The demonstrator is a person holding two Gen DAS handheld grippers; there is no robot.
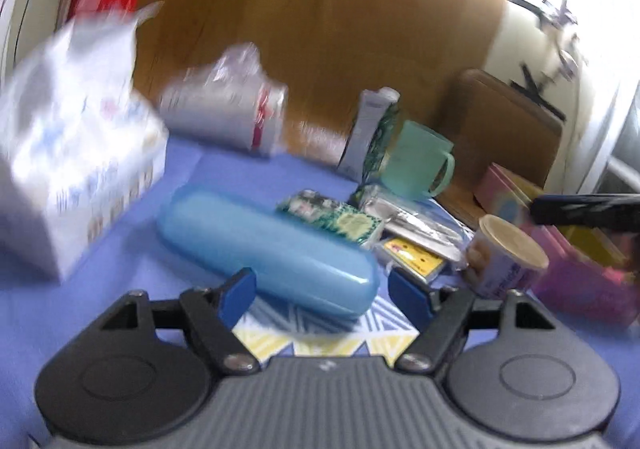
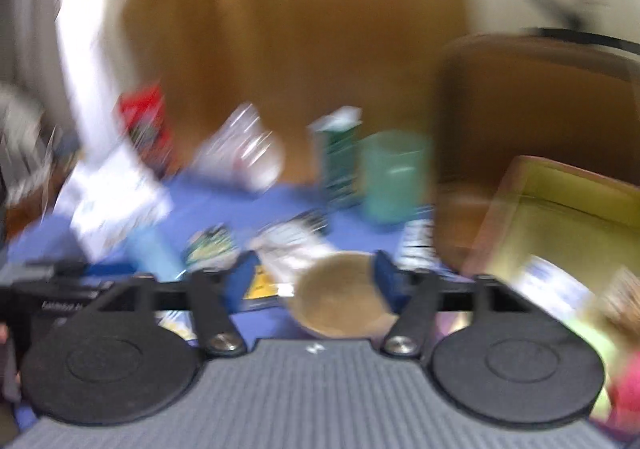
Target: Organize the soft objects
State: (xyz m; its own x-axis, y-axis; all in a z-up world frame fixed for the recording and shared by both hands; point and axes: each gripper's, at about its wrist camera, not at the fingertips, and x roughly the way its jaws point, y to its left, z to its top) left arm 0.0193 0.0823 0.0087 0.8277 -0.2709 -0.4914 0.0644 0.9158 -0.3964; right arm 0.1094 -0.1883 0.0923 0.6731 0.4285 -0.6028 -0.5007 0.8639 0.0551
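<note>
Plainly little is sorted yet: both claws gape empty, left claw (image 1: pixel 320 291) over the smooth blue plastic case (image 1: pixel 266 245), right claw (image 2: pixel 314 281) over a round tan lid (image 2: pixel 340 295). At ten o'clock a soft tissue pack (image 1: pixel 76 165); beyond, a crinkly bag (image 1: pixel 228 105) on the blue-clothed tabletop (image 1: pixel 224 169).

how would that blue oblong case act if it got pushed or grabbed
The blue oblong case looks like smooth hard plastic, so probably stiff and somewhat slippery. Its rounded ends suggest it may slide or swivel on the blue cloth rather than tip.
</note>
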